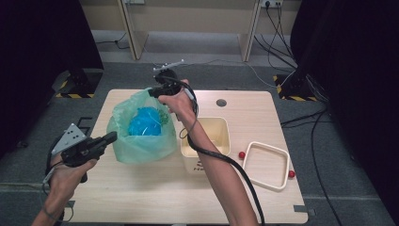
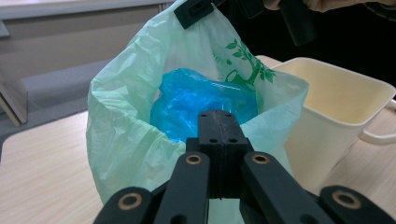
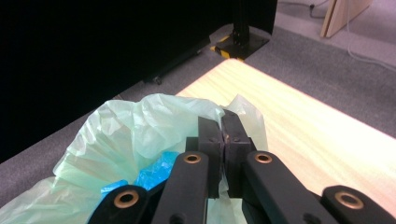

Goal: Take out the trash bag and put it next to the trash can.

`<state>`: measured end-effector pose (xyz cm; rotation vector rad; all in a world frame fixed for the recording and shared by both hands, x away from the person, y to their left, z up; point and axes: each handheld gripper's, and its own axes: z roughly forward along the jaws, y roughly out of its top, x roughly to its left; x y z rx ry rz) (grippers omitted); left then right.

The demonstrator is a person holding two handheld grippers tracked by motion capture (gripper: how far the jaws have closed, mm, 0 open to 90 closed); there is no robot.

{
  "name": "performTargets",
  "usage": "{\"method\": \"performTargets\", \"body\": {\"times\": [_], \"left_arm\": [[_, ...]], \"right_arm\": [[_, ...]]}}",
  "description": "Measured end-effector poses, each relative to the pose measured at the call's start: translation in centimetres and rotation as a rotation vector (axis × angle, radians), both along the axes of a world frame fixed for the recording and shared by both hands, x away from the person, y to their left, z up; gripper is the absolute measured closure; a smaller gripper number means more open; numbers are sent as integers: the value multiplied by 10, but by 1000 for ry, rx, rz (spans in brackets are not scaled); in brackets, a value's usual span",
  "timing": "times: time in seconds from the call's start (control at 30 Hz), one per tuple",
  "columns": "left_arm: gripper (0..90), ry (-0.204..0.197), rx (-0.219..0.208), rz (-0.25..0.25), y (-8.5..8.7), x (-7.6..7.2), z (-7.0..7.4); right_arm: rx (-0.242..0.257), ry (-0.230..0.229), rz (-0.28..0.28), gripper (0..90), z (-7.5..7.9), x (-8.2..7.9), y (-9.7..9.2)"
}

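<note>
Two grippers clamp opposite edges of the green bag (image 1: pixel 141 141) standing left of centre on the table (image 1: pixel 155 197) beside the cream bin (image 1: pixel 207 141), the right gripper (image 1: pixel 157 92) pinching its far rim, the left gripper (image 1: pixel 112 137) its near rim, a blue bag (image 1: pixel 145 122) inside.

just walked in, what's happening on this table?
A person is handling a green plastic bag with a blue bag inside it. The right claw is shut on the bag's far rim, and the left claw is shut on its near rim. A cream bin stands right beside it.
</note>
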<state>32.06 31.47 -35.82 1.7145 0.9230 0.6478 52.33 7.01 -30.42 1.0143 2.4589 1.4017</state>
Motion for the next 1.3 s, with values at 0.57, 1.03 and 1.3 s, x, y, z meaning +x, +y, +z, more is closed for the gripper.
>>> {"method": "performTargets", "body": {"times": [0.57,1.03,1.3], "left_arm": [[899,117,19,-2,-7,5,-40],[609,150,-6,5,-13,5,-39],[491,120,-15,-29,-33,0,-29]], "right_arm": [[-95,60,-2,862,-50,5,9],[-105,98,-58,451,-52,8,6],[-75,124,-118,348,-43,10,-5]]}}
